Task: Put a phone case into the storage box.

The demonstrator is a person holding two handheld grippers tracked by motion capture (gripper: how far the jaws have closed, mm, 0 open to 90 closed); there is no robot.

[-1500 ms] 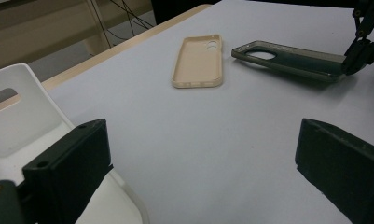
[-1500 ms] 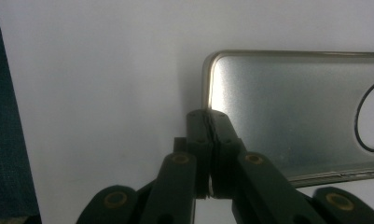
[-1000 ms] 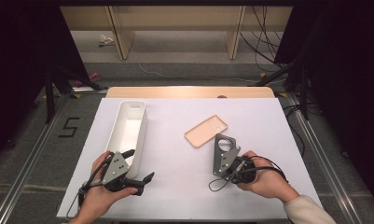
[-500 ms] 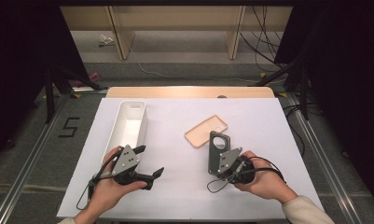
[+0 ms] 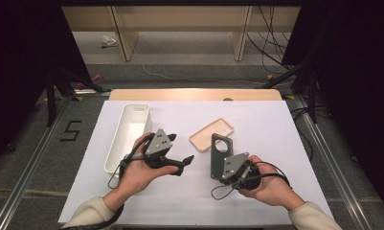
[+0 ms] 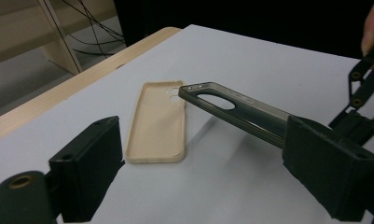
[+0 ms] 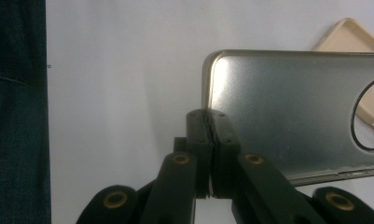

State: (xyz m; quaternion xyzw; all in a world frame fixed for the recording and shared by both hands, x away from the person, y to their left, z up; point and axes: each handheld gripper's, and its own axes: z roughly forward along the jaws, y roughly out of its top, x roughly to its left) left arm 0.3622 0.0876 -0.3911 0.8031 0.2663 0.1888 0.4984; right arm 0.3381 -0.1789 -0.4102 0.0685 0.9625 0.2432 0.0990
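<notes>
I see white tray (image 5: 114, 152) at table's left, long, open | white table sheet (image 5: 276, 129) over wooden tabletop (image 5: 194, 94) | floor mark "5" (image 5: 71, 130) left | wooden shelf legs (image 5: 124, 38) and cables (image 5: 271, 36) behind

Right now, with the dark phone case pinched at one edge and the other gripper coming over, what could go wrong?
The right gripper pinches the dark case by one edge only, so it could twist or slip. The left gripper, jaws just closing with nothing between them, might knock it. The beige case lies close below and could get nudged.
</notes>
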